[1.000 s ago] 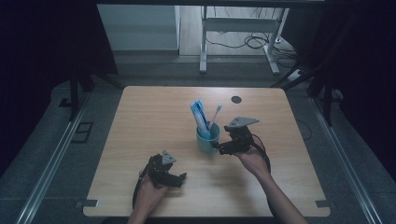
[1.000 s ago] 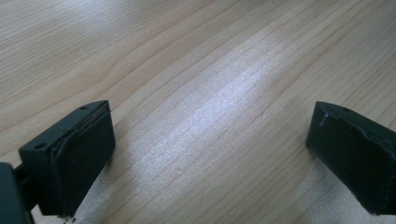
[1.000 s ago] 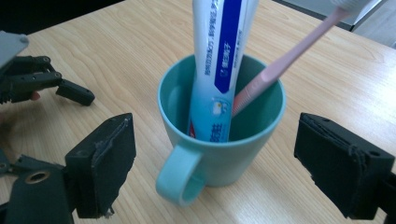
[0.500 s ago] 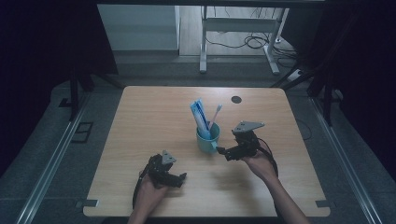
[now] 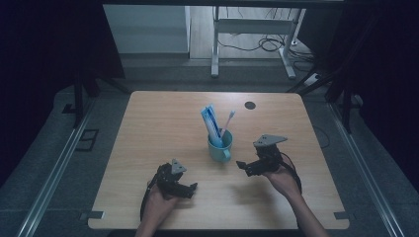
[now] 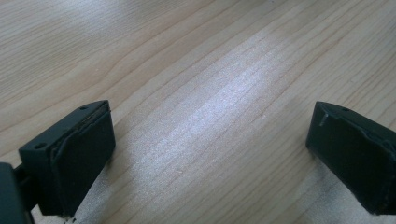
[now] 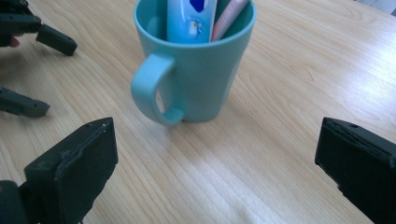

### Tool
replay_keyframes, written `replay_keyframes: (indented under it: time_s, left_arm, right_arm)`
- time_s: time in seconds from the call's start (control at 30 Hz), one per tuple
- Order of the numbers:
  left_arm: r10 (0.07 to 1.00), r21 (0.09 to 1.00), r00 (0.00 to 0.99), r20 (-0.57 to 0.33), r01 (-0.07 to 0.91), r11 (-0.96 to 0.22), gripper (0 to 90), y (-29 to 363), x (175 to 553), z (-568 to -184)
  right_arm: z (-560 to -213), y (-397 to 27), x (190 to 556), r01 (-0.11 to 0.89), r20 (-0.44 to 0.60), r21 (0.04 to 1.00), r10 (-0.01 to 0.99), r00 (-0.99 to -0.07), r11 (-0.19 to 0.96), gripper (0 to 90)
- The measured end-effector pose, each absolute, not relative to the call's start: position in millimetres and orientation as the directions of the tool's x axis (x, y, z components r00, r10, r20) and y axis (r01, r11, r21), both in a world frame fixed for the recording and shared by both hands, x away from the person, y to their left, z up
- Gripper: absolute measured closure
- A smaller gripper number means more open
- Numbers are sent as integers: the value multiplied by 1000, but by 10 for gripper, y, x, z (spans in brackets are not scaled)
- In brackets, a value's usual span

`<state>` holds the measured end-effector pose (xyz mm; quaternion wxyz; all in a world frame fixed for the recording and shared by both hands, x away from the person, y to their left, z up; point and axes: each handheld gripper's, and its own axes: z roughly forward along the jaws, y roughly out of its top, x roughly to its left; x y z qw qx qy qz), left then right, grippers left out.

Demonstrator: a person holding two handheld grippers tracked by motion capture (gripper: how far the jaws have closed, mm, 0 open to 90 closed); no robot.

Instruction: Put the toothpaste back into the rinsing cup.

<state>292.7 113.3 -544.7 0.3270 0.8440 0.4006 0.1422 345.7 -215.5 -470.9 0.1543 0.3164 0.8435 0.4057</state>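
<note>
- Mug, teal and upright, sits near the middle of the wooden table, its handle turned toward your side and toward your right gripper.
- Inside it stand a blue-and-white toothpaste tube and a pink-handled toothbrush, both leaning and rising well above the rim, so the load looks top-heavy.
- Your right gripper has just been spreading its jaws, and they now stand wide apart with nothing between them; in the right gripper view the mug sits ahead of the gap, apart from both pads.
- Your left gripper rests low at the near edge, well apart from the mug; its own view shows jaws spread over bare wood grain.
- Risk one: if you come back in on the handle side, a jaw tip could catch the handle loop and spin or tip the mug, spilling the tube and brush.
- Risk two: sweeping either hand across at rim height could clip the tall toothpaste tube, which looks only loosely propped.
- Risk three: the trailing cable by your right hand could drag against the mug if you swing wide.
- Keep any next move clear of the mug's base and handle.
</note>
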Motion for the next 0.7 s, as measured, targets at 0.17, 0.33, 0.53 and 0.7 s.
replay_keyframes:
  time_s: [0.17, 0.33, 0.53, 0.7]
  left_arm:
    - [770, 666, 637, -23, 584, -463, 14, 1132, 2926, -5447]
    - [770, 666, 637, -23, 585, -464, 14, 1132, 2926, -5447]
    - [771, 666, 637, -23, 585, -463, 14, 1131, 2925, -5447]
    - [773, 666, 634, -26, 587, -460, 14, 1130, 2923, -5447]
  right_arm:
    - [-4763, -2231, 3401, 412, -14, 776, 665, -747, 479, 0]
    - [-4819, -2327, 3347, 422, -5, 778, 676, -737, 466, 0]
    - [-4894, -2438, 3280, 436, 6, 778, 689, -725, 452, 0]
    - [-4967, -2516, 3226, 446, 3, 772, 698, -716, 454, 0]
